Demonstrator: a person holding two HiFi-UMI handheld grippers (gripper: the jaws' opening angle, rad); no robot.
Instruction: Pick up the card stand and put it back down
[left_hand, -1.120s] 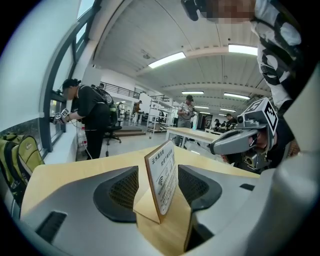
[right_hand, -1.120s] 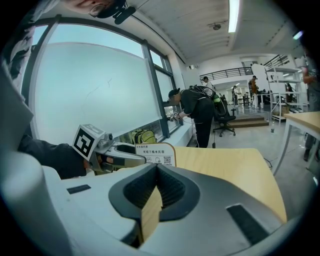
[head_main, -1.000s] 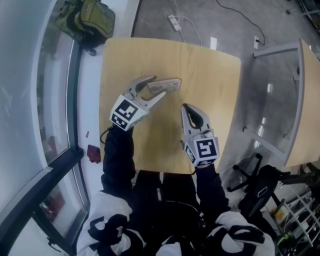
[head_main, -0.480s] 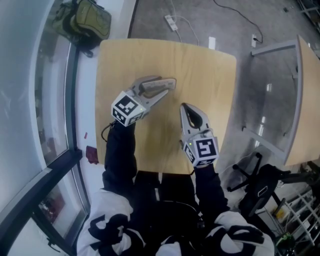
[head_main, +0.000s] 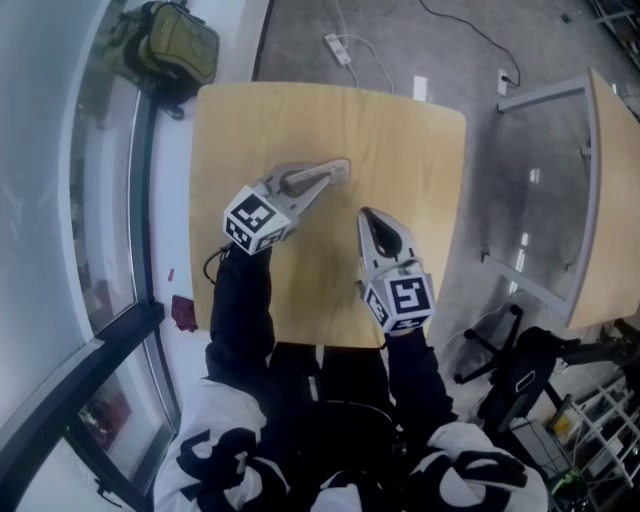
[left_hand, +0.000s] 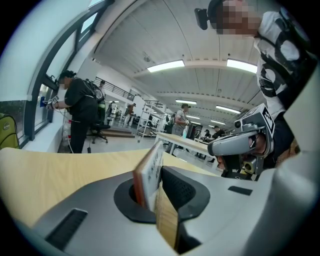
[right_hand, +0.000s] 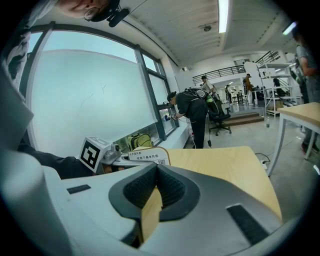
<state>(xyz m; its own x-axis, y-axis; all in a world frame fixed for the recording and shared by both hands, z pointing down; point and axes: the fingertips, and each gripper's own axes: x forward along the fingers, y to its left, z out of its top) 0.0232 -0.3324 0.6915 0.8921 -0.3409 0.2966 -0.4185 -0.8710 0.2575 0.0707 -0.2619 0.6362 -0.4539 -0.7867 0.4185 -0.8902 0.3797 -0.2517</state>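
The card stand (left_hand: 149, 172) sits edge-on between the left gripper's (head_main: 335, 172) jaws, which have just closed onto it, its length along them; the right gripper (head_main: 372, 222) nearby is closed, empty.

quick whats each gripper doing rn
left gripper: jaws have just been closing, now gripping the card stand
right gripper: shut, empty
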